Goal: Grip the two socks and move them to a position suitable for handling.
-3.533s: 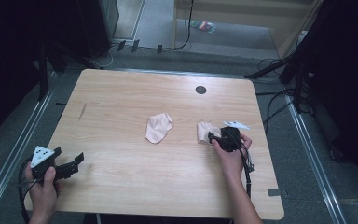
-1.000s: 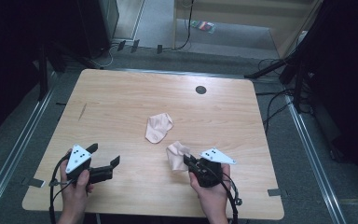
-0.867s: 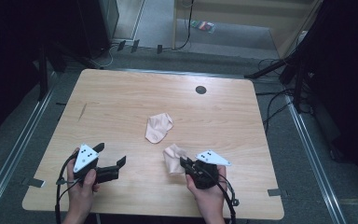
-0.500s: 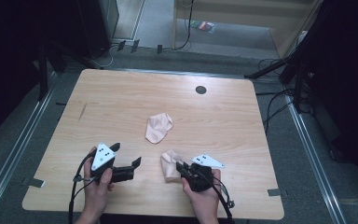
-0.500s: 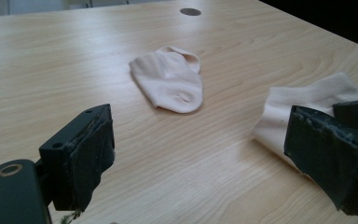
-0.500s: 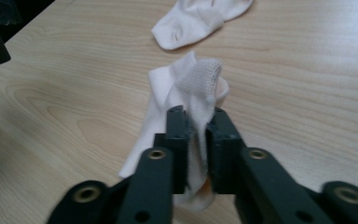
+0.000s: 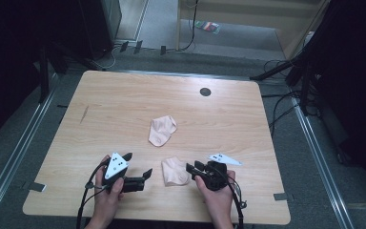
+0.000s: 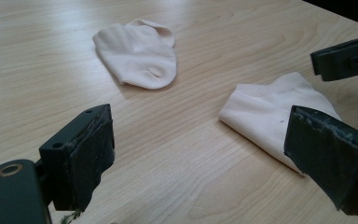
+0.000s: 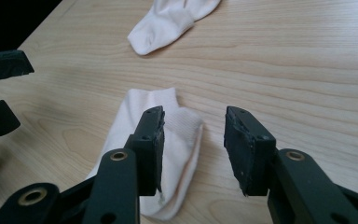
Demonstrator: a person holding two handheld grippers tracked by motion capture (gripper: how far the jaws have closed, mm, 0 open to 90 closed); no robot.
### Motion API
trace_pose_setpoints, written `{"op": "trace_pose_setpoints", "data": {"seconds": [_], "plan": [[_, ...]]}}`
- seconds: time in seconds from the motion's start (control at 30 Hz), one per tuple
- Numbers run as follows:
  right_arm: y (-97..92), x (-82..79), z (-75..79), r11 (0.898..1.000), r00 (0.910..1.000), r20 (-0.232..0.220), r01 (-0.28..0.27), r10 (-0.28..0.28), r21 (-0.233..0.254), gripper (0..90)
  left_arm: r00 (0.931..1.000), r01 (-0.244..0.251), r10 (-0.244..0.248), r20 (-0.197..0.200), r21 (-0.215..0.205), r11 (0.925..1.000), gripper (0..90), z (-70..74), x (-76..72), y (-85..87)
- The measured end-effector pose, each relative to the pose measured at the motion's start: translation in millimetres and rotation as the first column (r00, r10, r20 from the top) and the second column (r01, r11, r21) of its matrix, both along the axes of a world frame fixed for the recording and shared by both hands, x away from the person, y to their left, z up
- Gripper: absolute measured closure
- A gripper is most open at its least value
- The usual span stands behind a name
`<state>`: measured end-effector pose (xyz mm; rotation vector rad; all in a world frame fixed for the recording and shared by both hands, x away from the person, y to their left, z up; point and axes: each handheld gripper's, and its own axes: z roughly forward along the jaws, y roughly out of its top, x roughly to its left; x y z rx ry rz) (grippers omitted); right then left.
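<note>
Socks are the worry: going left to right, the left gripper [image 7: 140, 168], jaws wide apart, could shove the near sock [image 7: 174, 171] lying loose near the table's [image 7: 267, 124] front edge, beside the right gripper's [image 7: 189, 168] just-opened, empty jaws.

Your left gripper [image 7: 138, 174] sits low at the near edge, jaws wide apart and pointing right toward your other hand. Your right gripper [image 7: 192, 168] points left, facing it, jaws partly apart and just been opening, nothing pinched between the pads. Both forearms come in from the bottom.
</note>
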<state>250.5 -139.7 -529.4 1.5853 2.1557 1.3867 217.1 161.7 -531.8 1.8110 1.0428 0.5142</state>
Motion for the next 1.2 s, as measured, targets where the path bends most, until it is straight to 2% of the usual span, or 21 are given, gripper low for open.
{"op": "trace_pose_setpoints", "data": {"seconds": [0.1, 0.13, 0.27, 0.33, 0.4, 0.53, 0.63, 0.67, 0.7, 0.73, 0.77, 0.8, 0.83, 0.87, 0.93, 1.0, 1.03, 1.07, 1.1, 1.17, 1.2], "plan": [[5.3, 2.7, -1.7, 1.0, 1.0, -0.002, -0.009, 0.009, -0.004, 58.7, 0.9999, 0.008, -0.008, -0.006, 0.003, 1.0, 8.7, -0.9, -0.5, -1.1], [8.9, 6.2, -3.4, 1.0, 0.9997, -0.018, -0.016, 0.016, 0.001, 61.5, 0.9999, 0.009, -0.009, -0.006, 0.003, 1.0, 8.7, -1.8, -0.7, -2.0], [15.7, 7.4, -2.8, 0.999, 0.9983, -0.025, -0.053, 0.053, 0.008, 75.0, 0.9998, 0.014, -0.014, -0.013, 0.008, 0.9999, 8.7, -3.5, -0.6, -3.2], [19.2, 4.5, 0.1, 0.998, 0.9976, -0.017, -0.068, 0.068, 0.005, 80.5, 0.9997, 0.017, -0.017, -0.018, 0.007, 0.9998, 8.7, -4.8, -1.0, -4.1], [21.7, 1.5, 3.2, 0.997, 0.9969, 0.011, -0.077, 0.077, -0.015, 86.6, 0.9994, 0.023, -0.023, -0.026, 0.01, 0.9997, 8.7, -6.2, -1.5, -6.1], [26.0, -3.2, 11.5, 0.995, 0.9943, 0.049, -0.093, 0.095, -0.038, 88.6, 0.9982, 0.049, -0.048, -0.037, 0.011, 0.9988, 8.7, -8.3, -4.3, -14.6], [28.4, -5.3, 17.0, 0.995, 0.9927, 0.07, -0.096, 0.098, -0.038, 88.8, 0.9953, 0.078, -0.077, -0.058, 0.004, 0.997, 8.7, -9.5, -6.1, -21.3], [31.3, -7.3, 22.7, 0.994, 0.9905, 0.086, -0.105, 0.107, -0.034, 88.8, 0.9899, 0.103, -0.103, -0.097, -0.003, 0.9947, 8.7, -11.1, -7.3, -30.1], [31.3, -7.3, 22.7, 0.994, 0.9905, 0.086, -0.105, 0.107, -0.034, 88.8, 0.9899, 0.103, -0.103, -0.097, -0.003, 0.9947, 8.7, -11.1, -7.3, -30.1], [34.3, -9.0, 27.4, 0.992, 0.9879, 0.097, -0.118, 0.121, -0.032, 88.8, 0.9861, 0.11, -0.11, -0.125, -0.002, 0.9939, 8.7, -12.4, -8.6, -38.4], [34.3, -9.0, 27.4, 0.992, 0.9879, 0.097, -0.118, 0.121, -0.032, 88.8, 0.9861, 0.11, -0.11, -0.125, -0.002, 0.9939, 8.7, -12.4, -8.6, -38.4], [37.0, -10.9, 31.0, 0.992, 0.9863, 0.104, -0.126, 0.128, -0.03, 88.8, 0.9813, 0.119, -0.117, -0.153, 0.001, 0.9929, 8.7, -13.1, -8.9, -45.0], [37.0, -10.9, 31.0, 0.992, 0.9863, 0.104, -0.126, 0.128, -0.03, 88.8, 0.9813, 0.119, -0.117, -0.153, 0.001, 0.9929, 8.7, -13.1, -8.9, -45.0], [38.4, -12.2, 34.2, 0.991, 0.9851, 0.112, -0.128, 0.13, -0.027, 88.8, 0.9781, 0.117, -0.114, -0.175, 0.009, 0.9931, 8.7, -14.2, -9.2, -50.6], [38.7, -12.9, 37.2, 0.991, 0.9848, 0.115, -0.129, 0.13, -0.021, 88.8, 0.9734, 0.126, -0.124, -0.193, -0.001, 0.992, 8.6, -14.5, -9.0, -53.5], [39.0, -13.2, 39.9, 0.991, 0.9839, 0.121, -0.13, 0.131, -0.016, 88.8, 0.9728, 0.113, -0.105, -0.206, 0.026, 0.9933, 8.7, -14.9, -8.0, -58.7], [39.2, -13.5, 41.2, 0.991, 0.9839, 0.121, -0.131, 0.132, -0.012, 88.8, 0.9718, 0.103, -0.091, -0.217, 0.044, 0.9937, 10.0, -14.9, -7.1, -61.2], [39.5, -13.6, 42.1, 0.991, 0.9825, 0.128, -0.135, 0.135, -0.009, 88.8, 0.9724, 0.091, -0.076, -0.22, 0.057, 0.9942, 15.1, -15.6, -6.3, -63.6], [40.2, -14.1, 43.2, 0.99, 0.982, 0.128, -0.139, 0.138, -0.003, 88.8, 0.9724, 0.091, -0.076, -0.22, 0.057, 0.9942, 17.8, -15.6, -6.3, -63.6], [41.2, -14.9, 44.4, 0.99, 0.9823, 0.124, -0.141, 0.14, -0.001, 88.8, 0.971, 0.097, -0.08, -0.225, 0.066, 0.9931, 34.6, -17.3, -5.4, -67.0], [42.2, -15.2, 45.2, 0.989, 0.9809, 0.128, -0.149, 0.147, 0.002, 88.8, 0.9694, 0.11, -0.094, -0.227, 0.061, 0.992, 34.6, -18.3, -4.8, -67.9]]}}
